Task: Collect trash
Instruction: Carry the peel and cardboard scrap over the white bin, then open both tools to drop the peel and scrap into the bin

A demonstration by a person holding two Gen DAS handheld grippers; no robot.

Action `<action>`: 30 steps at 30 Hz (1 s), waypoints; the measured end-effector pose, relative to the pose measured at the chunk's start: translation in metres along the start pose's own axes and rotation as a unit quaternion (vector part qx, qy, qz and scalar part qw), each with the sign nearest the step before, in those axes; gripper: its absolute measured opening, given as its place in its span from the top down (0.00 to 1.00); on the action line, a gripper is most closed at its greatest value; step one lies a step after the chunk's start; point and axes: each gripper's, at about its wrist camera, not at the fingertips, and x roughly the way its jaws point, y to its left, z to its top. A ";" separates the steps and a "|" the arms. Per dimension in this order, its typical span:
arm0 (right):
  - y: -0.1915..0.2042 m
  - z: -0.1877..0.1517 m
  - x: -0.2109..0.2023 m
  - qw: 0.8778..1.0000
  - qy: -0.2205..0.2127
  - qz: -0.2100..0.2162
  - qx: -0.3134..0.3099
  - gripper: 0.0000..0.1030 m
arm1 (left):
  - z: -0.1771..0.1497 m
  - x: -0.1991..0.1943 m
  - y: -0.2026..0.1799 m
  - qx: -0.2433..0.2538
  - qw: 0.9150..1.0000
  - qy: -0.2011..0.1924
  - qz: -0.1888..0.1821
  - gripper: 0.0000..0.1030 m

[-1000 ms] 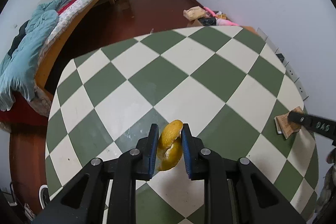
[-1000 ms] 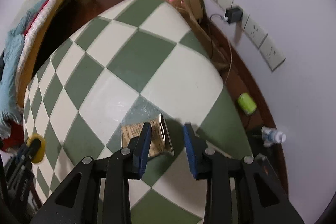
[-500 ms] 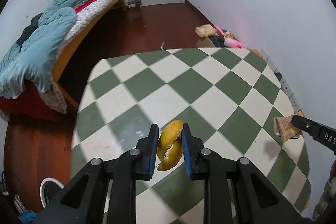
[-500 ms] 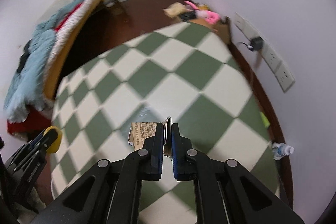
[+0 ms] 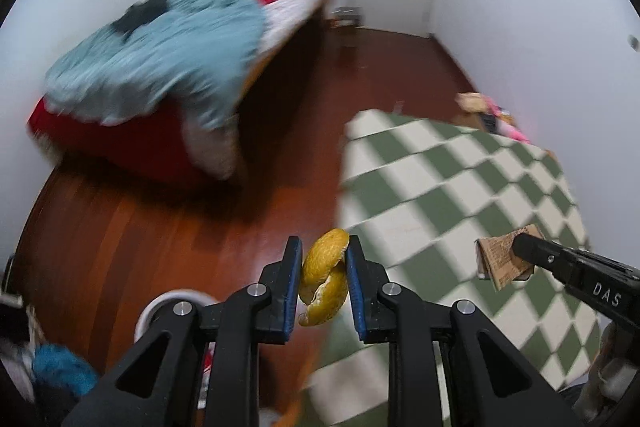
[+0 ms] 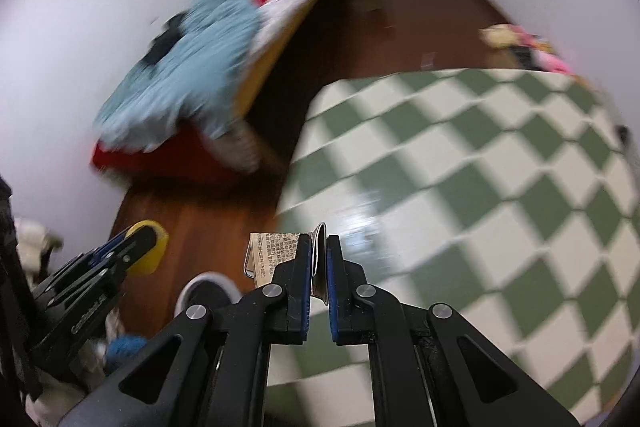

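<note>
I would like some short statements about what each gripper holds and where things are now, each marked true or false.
1. The left gripper is shut on a yellow fruit peel. True.
2. The right gripper is open and holds nothing. False: it is shut on a printed paper wrapper.
3. The fruit peel lies flat on the checkered table. False: it is held between the left gripper's fingers, lifted at the table's edge.
4. A bed with a light blue blanket stands beyond the table. True.
5. The floor is grey carpet. False: it is reddish-brown wood.
</note>
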 end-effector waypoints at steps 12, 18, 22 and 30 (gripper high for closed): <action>0.195 -0.072 0.248 0.961 0.222 0.074 -0.145 0.93 | -0.081 0.099 0.217 -0.173 0.966 0.153 0.116 0.82; 0.222 -0.123 0.332 0.937 0.304 0.058 -0.165 0.93 | -0.127 0.146 0.258 -0.222 0.947 0.202 0.114 0.82; 0.227 -0.152 0.360 0.935 0.307 0.039 -0.175 0.93 | -0.152 0.161 0.269 -0.238 0.944 0.209 0.093 0.78; 0.227 -0.165 0.377 0.940 0.299 0.001 -0.164 0.17 | -0.175 0.144 0.274 -0.238 0.946 0.210 0.061 0.47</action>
